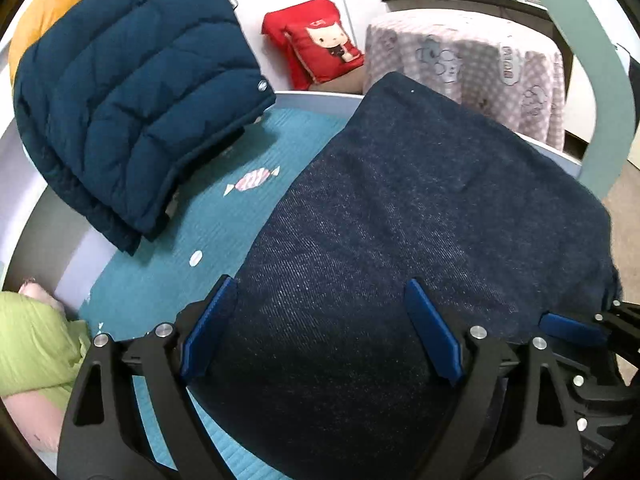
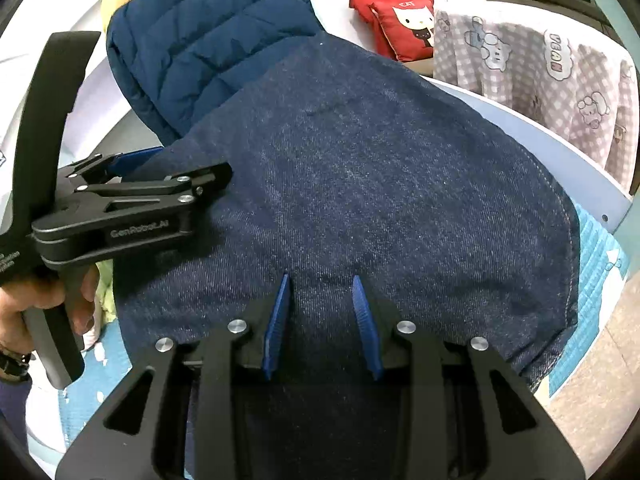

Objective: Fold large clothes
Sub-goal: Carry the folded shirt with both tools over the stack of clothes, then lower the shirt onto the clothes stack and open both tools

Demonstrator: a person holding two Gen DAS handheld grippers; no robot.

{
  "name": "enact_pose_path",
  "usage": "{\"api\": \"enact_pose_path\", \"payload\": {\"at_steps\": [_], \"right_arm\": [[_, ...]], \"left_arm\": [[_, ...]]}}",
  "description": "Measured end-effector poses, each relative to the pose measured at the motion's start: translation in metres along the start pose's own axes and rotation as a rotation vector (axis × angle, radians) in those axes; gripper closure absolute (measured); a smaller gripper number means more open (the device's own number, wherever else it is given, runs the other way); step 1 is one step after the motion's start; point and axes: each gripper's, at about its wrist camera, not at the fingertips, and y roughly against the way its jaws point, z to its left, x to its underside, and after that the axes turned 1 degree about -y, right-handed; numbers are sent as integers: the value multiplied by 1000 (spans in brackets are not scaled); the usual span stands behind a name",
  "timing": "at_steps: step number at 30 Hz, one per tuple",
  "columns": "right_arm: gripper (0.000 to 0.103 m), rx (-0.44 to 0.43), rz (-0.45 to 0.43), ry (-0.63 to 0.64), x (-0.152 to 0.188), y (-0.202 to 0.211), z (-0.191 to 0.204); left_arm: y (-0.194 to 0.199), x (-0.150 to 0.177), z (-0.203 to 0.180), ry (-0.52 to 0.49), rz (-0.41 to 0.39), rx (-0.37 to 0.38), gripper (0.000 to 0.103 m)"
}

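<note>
A dark denim garment [image 1: 420, 216] lies in a rounded, folded mass on the teal mat [image 1: 168, 280]; it fills the right wrist view [image 2: 380, 168] too. My left gripper [image 1: 320, 292] is open, its blue pads [image 1: 208, 320] wide apart over the denim's near edge. It shows from the side in the right wrist view [image 2: 176, 176], at the denim's left edge. My right gripper [image 2: 320, 284] is partly open, its pads [image 2: 276, 324] resting on the denim without pinching it. Its tip shows at the right edge of the left wrist view [image 1: 576, 326].
A folded navy puffer jacket [image 1: 132, 92] lies at the mat's far left, over something yellow [image 1: 44, 12]. A red cat cushion [image 1: 316, 40] and a checked blanket [image 1: 472, 68] sit beyond the pale blue rim [image 1: 320, 98]. A green sleeve [image 1: 36, 344] is at lower left.
</note>
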Motion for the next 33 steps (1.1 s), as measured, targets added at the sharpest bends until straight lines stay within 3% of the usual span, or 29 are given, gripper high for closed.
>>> {"api": "enact_pose_path", "payload": {"at_steps": [15,20,23,27,33], "right_arm": [[72,13,-12,-10,-3,-16,1],[70,41,-34,16,-5,2,12],[62,67,-43,9,-3,13,15],[36,107,-81,-5,1,29,18],[27,77,-162,49,15,68,44]], "left_arm": [[-29,7,17,66,-4,35,17],[-2,15,20,75,-129,45,17],[22,22,23,74,-190,69,13],[58,32,23,72,-238,78,11],[116,70,43,163,-293,94,7]]}}
